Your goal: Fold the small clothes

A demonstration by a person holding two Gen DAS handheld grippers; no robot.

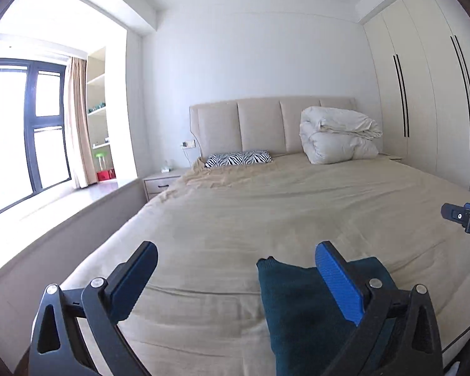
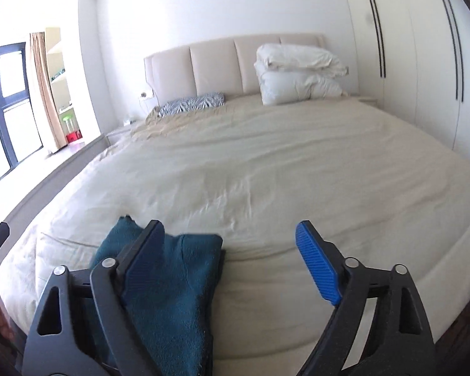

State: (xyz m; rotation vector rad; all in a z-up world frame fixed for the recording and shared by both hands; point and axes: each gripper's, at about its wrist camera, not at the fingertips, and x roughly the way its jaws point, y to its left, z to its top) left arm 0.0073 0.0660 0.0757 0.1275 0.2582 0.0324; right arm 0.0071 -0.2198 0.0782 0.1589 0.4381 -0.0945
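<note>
Both grippers, left (image 1: 235,277) and right (image 2: 232,252), gaped empty over the folded teal garment (image 2: 172,282) at six o'clock on the bed (image 2: 266,172); folding looked finished.

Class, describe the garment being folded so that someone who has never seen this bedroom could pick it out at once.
Start with the big bed under its beige sheet, headboard at the far wall. Come to the near edge, closest to the cameras: a dark teal knitted garment lies folded there. It is the only dark item on the bed; the zebra-print pillow and white duvet sit by the headboard.
</note>
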